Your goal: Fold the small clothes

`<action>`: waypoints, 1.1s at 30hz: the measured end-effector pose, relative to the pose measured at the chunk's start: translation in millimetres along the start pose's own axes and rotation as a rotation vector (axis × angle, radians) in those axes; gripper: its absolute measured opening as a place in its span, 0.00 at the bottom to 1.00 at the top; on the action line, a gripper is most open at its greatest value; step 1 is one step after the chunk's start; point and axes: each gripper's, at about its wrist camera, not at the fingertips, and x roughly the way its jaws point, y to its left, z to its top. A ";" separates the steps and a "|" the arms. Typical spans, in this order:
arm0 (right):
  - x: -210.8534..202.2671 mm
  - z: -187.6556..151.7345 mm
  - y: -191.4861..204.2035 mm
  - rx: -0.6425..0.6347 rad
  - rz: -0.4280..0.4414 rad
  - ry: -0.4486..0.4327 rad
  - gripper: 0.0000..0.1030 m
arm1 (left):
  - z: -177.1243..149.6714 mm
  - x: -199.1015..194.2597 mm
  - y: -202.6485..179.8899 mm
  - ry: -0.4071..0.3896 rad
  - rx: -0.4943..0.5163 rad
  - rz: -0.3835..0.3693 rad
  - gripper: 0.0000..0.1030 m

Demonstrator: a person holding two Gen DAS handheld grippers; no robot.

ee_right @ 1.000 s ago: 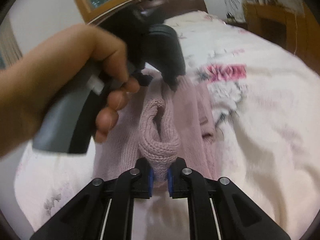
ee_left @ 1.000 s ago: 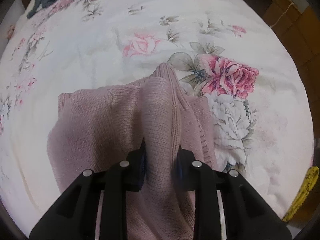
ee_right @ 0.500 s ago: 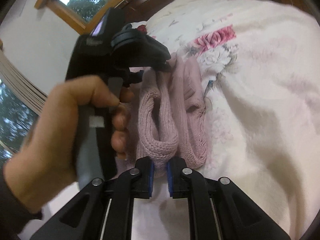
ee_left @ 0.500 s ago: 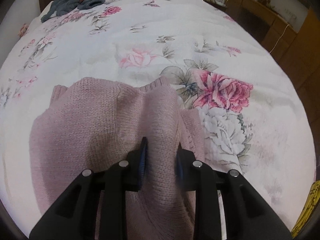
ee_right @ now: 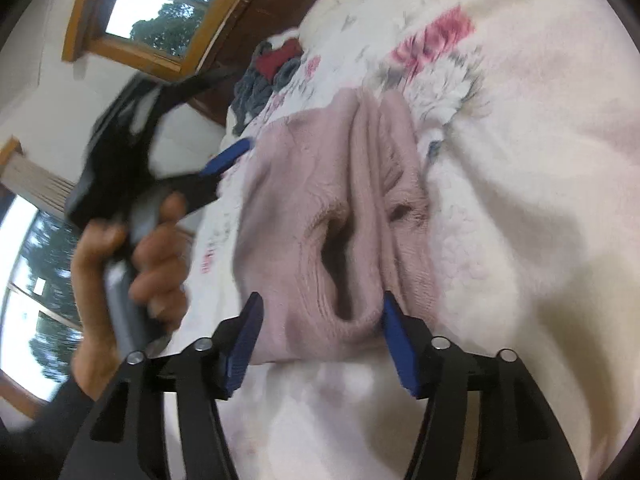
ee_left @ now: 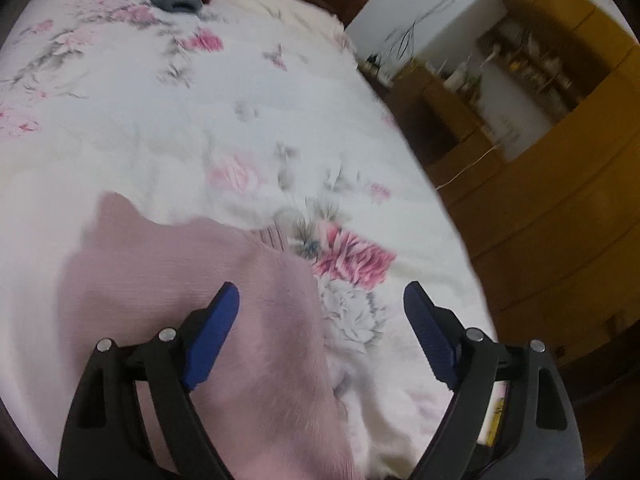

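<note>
Both grippers are now letting go of the pink sweater (ee_right: 320,216), which half a second ago was pinched in each. The left gripper (ee_left: 320,312) is gaping wide above the sweater's edge; the right gripper (ee_right: 320,328) is spread around the bunched knit, holding nothing. The sweater is lying on the bed (ee_left: 200,120) just ahead, fold laid down.

Both grippers have let go: the left gripper (ee_left: 321,300) and the right gripper (ee_right: 320,312), each pinching the pink knitted garment (ee_right: 320,208) a moment ago, now stand spread wide. The garment seems to have dropped onto the bedspread (ee_left: 200,120), bunched.
</note>
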 end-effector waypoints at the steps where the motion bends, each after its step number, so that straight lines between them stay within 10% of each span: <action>1: 5.6 7.7 -1.5 0.013 0.004 0.041 0.60 | -3.8 -17.6 7.9 -0.001 -0.015 -0.023 0.82; 4: 29.2 29.7 -12.8 0.082 0.065 0.167 0.54 | -25.8 -48.5 28.9 0.031 -0.058 -0.079 0.83; 6: 37.0 39.6 -20.0 0.138 0.083 0.209 0.15 | -45.9 -56.6 42.3 0.072 -0.103 -0.136 0.83; 15: 20.6 31.2 -22.5 0.057 -0.107 0.161 0.14 | -120.2 -15.1 102.4 0.235 -0.226 -0.148 0.81; 20: 15.8 66.8 7.0 0.040 -0.067 0.095 0.54 | -115.6 -9.3 119.9 0.234 -0.304 -0.206 0.82; 24: 57.3 106.9 4.1 0.063 -0.118 0.168 0.54 | -115.9 -3.7 120.4 0.246 -0.300 -0.209 0.82; 26: 69.6 116.3 -2.2 0.087 -0.118 0.196 0.29 | -115.9 -1.6 120.8 0.245 -0.306 -0.216 0.82; 33: 39.3 102.3 -2.7 -0.016 -0.215 0.107 0.09 | -117.6 -0.2 121.6 0.259 -0.316 -0.243 0.80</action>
